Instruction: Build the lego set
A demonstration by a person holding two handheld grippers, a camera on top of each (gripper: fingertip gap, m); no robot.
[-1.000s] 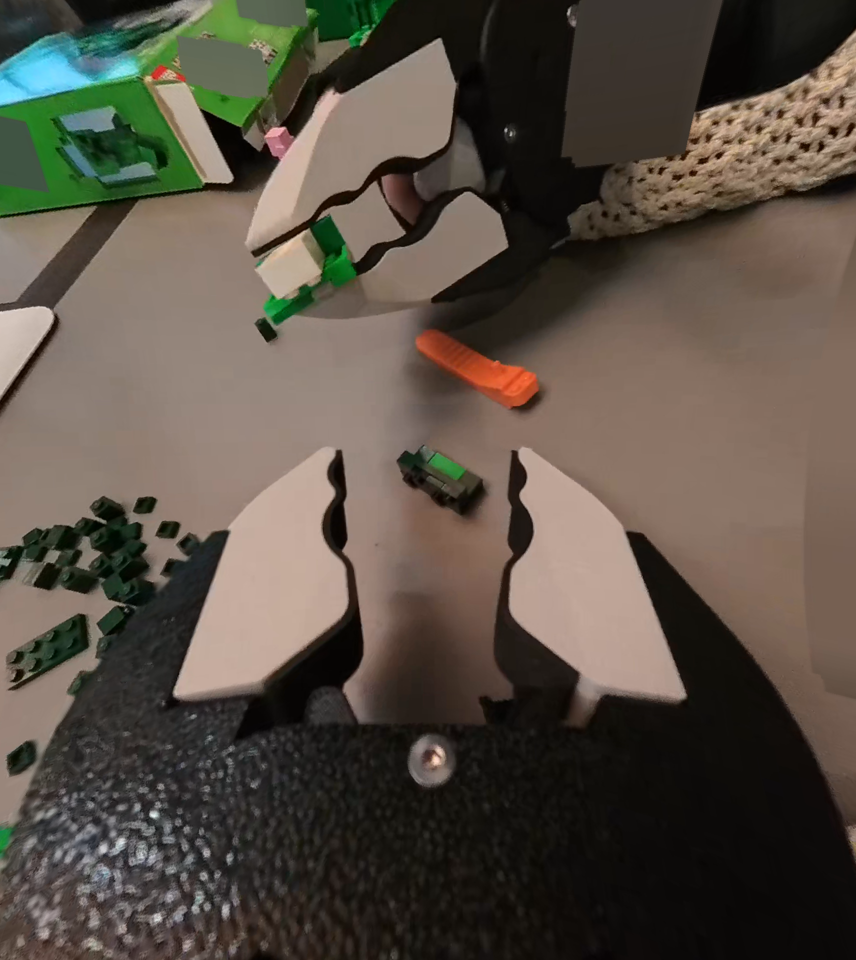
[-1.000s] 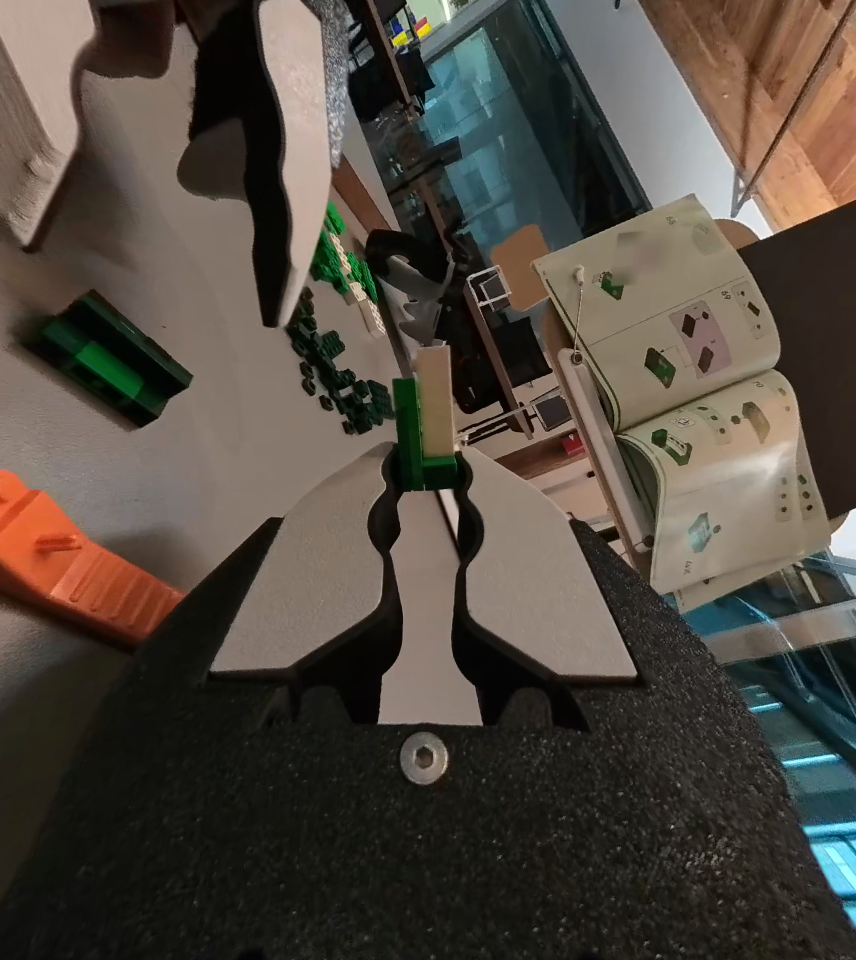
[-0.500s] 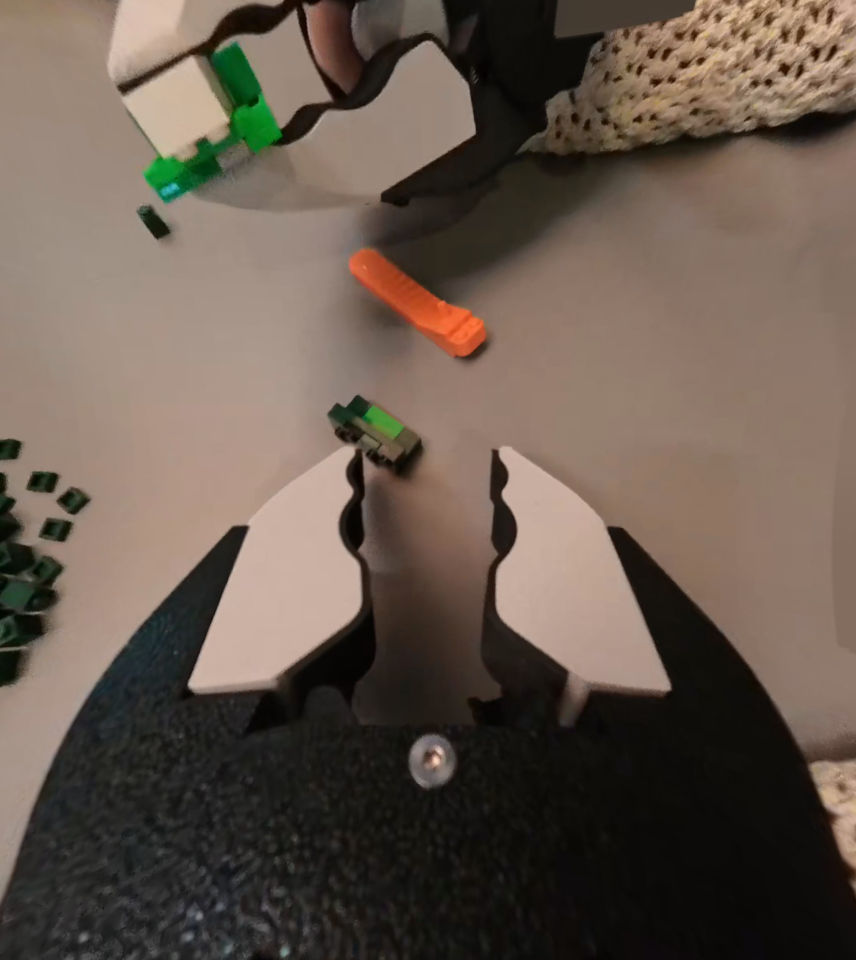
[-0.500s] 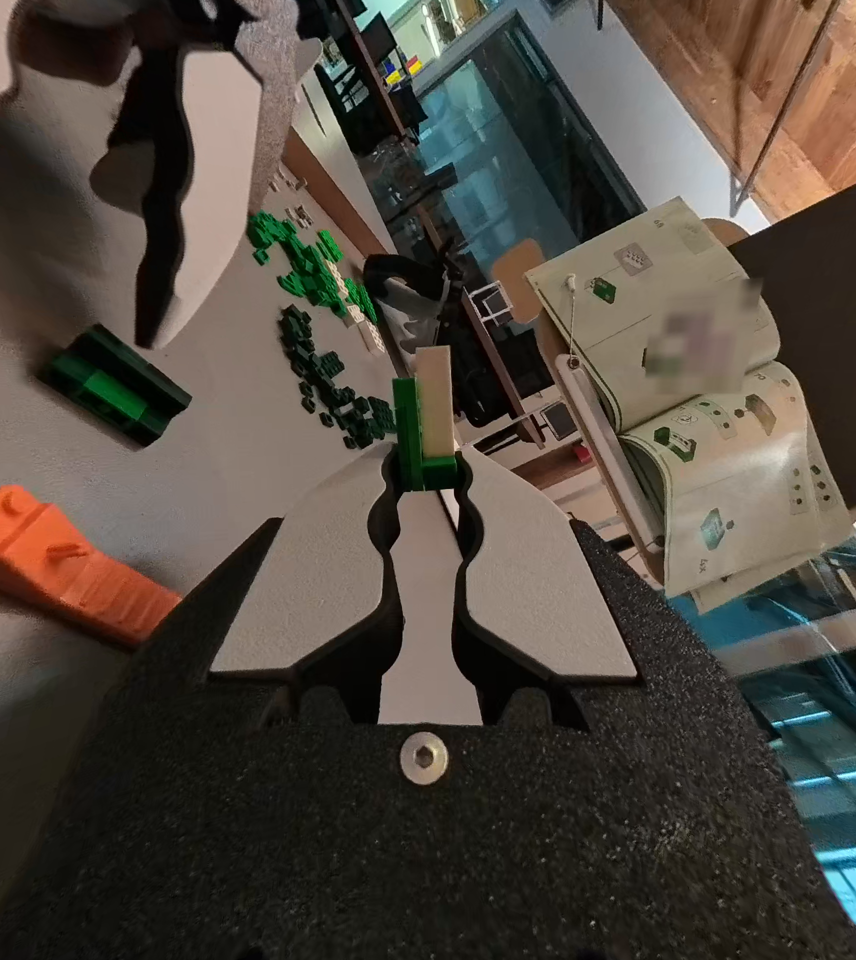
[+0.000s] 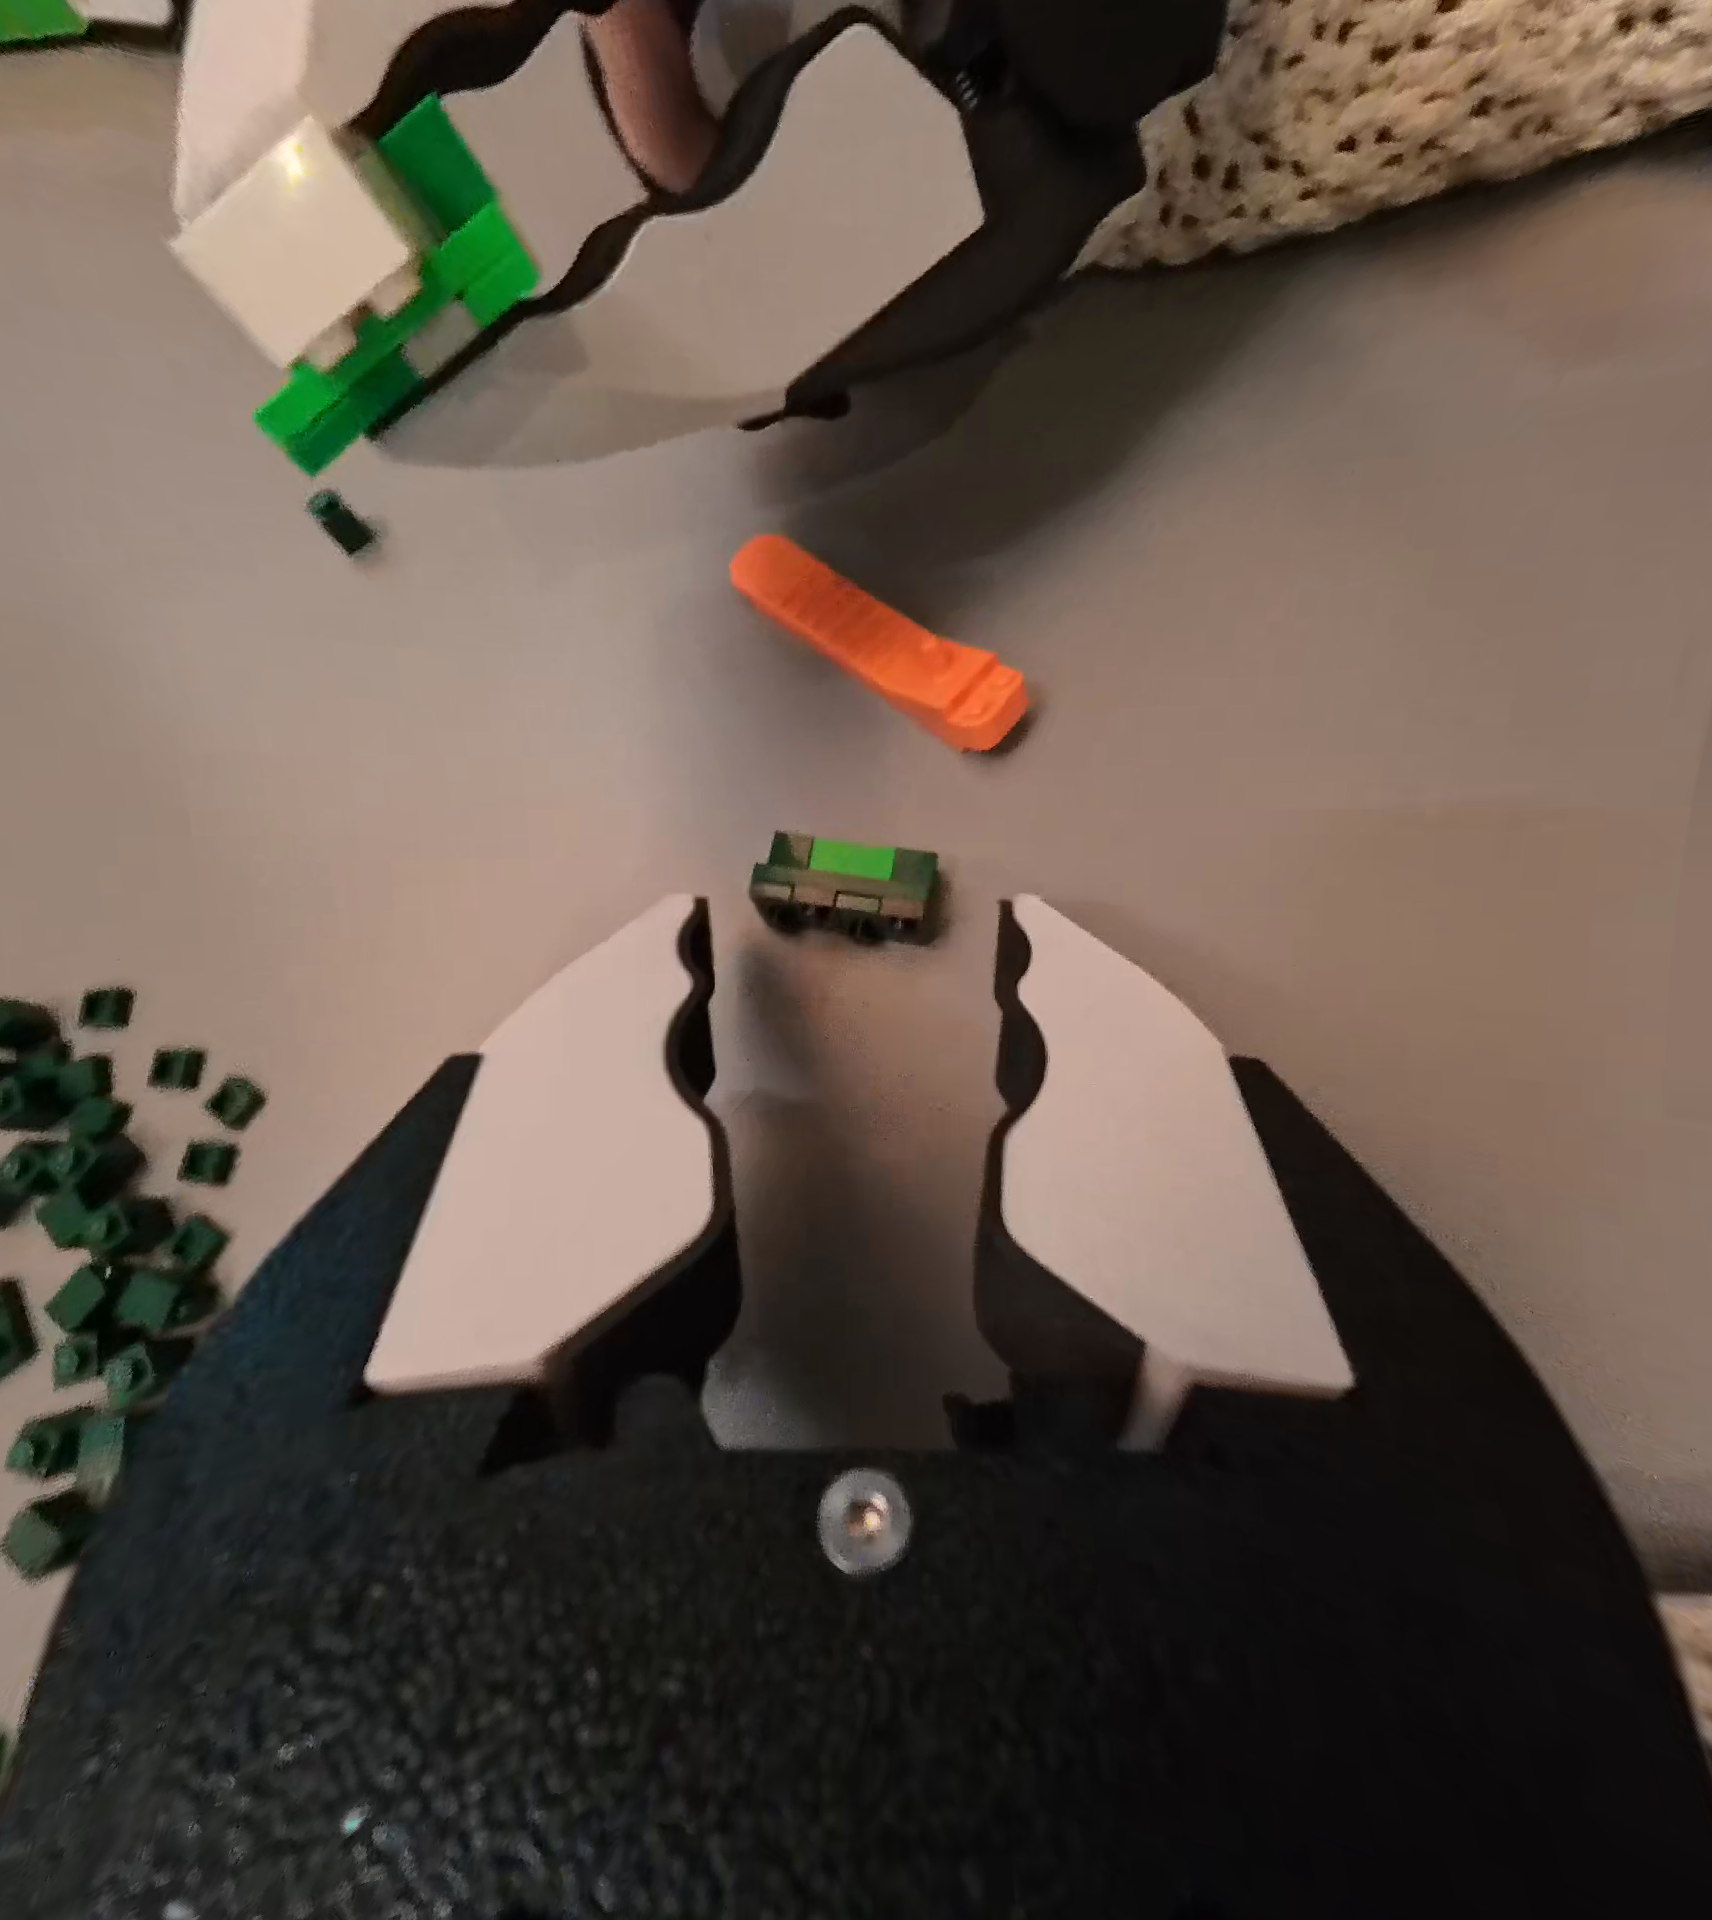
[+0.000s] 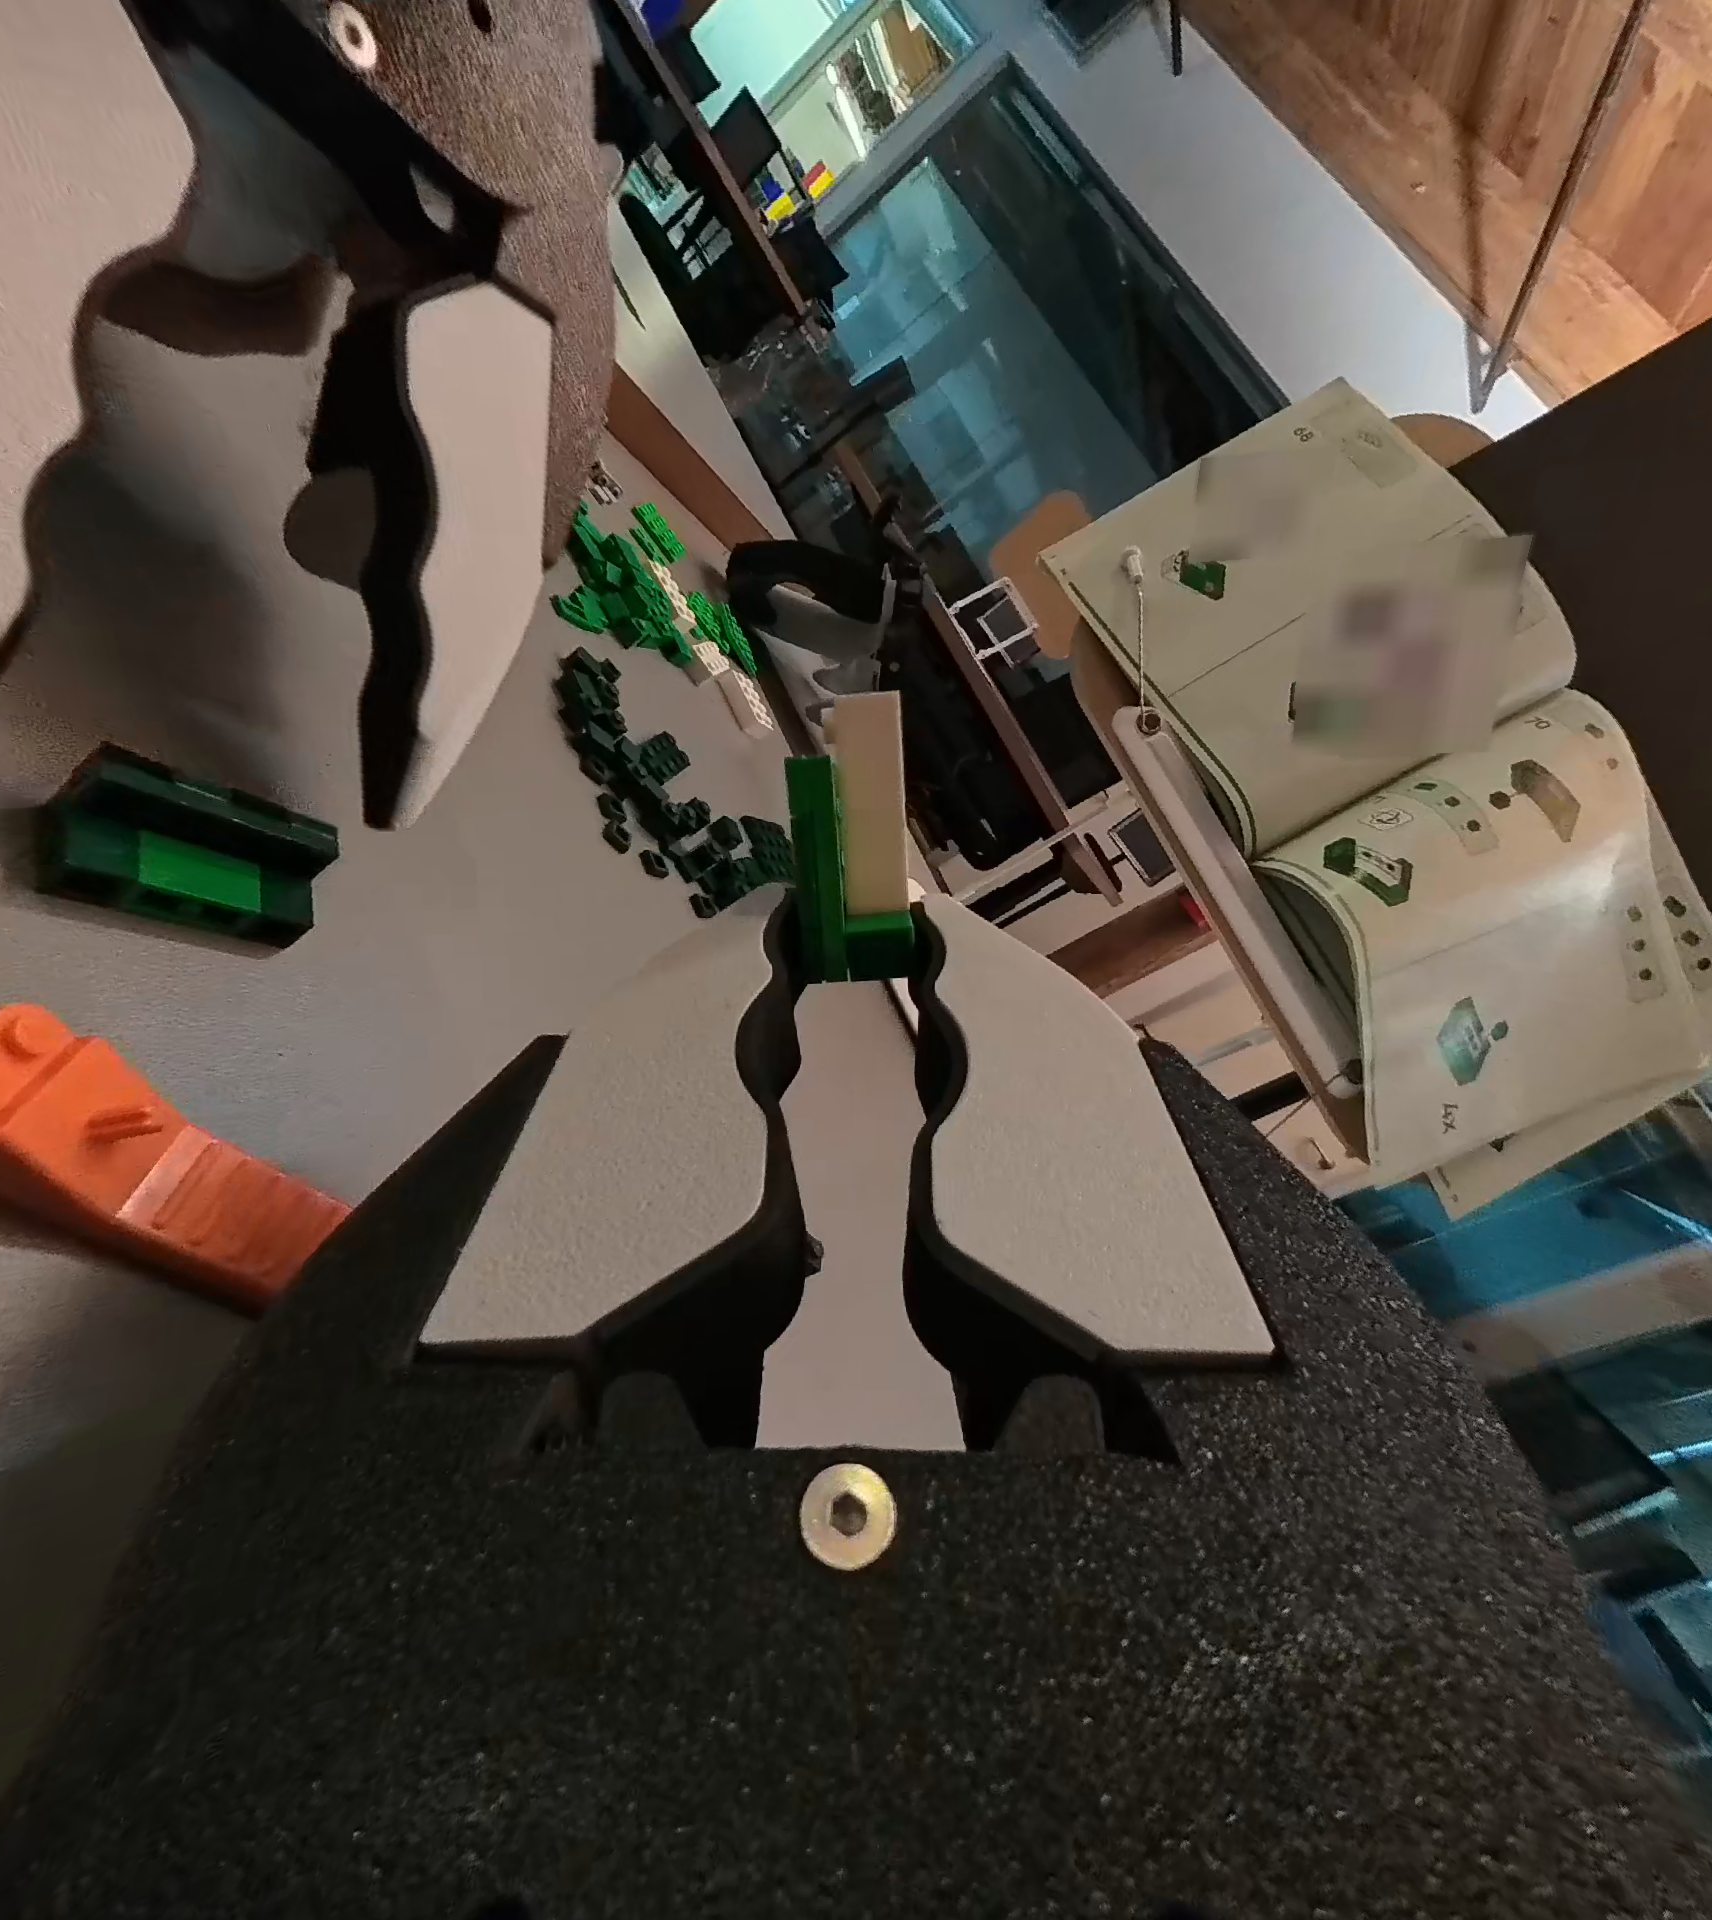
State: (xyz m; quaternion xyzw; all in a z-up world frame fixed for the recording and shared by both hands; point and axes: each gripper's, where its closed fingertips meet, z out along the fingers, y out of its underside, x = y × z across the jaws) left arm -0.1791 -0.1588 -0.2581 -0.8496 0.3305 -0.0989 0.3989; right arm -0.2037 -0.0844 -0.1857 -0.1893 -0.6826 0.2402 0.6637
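Observation:
A small dark green lego piece with a light green top (image 5: 844, 885) lies on the grey table just beyond my left gripper (image 5: 852, 909), whose jaws are open and empty on either side of it. It also shows in the right wrist view (image 6: 187, 854). My right gripper (image 6: 852, 935) is shut on a white and bright green lego assembly (image 6: 857, 831), held above the table; this assembly shows at upper left in the left wrist view (image 5: 353, 281). The left gripper shows at upper left in the right wrist view (image 6: 395, 582).
An orange brick separator (image 5: 878, 655) lies just past the small piece. Several dark green bricks (image 5: 52, 1195) lie scattered at left, one loose (image 5: 341, 520) farther off. An open instruction booklet (image 6: 1434, 831) stands on a holder. A knitted sleeve (image 5: 1454, 125) is at upper right.
My left gripper has moved toward the small dark green piece, which now sits just ahead of its fingertips. The right gripper with its assembly has come closer to the left one.

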